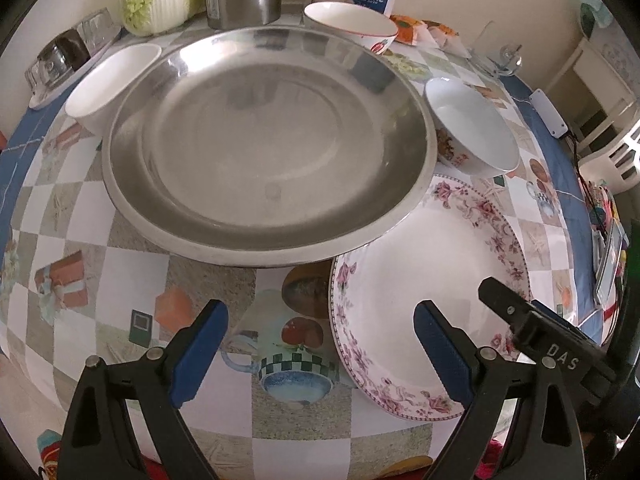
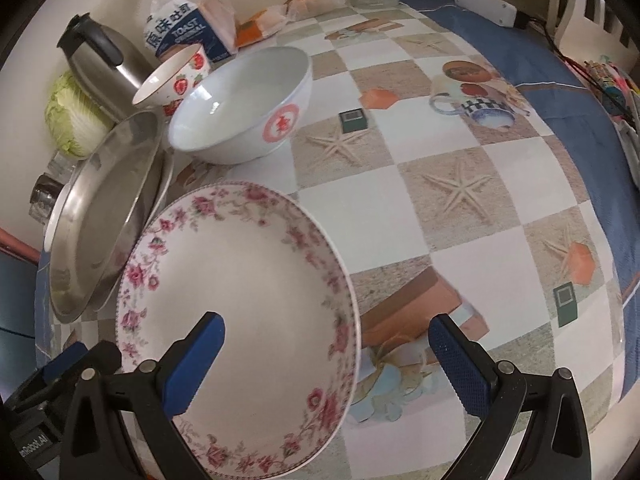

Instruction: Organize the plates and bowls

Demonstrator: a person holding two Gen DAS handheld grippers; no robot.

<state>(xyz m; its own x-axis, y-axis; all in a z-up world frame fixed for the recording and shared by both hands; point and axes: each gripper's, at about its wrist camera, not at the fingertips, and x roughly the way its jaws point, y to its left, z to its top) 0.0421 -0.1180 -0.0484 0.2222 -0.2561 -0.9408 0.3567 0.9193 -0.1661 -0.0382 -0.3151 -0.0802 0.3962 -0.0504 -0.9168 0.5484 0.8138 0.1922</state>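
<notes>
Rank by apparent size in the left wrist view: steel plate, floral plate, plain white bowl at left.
1. steel plate
2. floral plate, though it sits nearer the camera
3. plain white bowl, partly hidden behind the steel plate

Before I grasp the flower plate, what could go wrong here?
1. The floral plate seems to have its far edge tucked under the steel plate; lifting it may tip or drag the steel one.
2. The white bowl with the red mark stands close behind; a push could knock it.
3. Both the left hand-held gripper and the right hand-held gripper are open near the same plate and could collide.
</notes>
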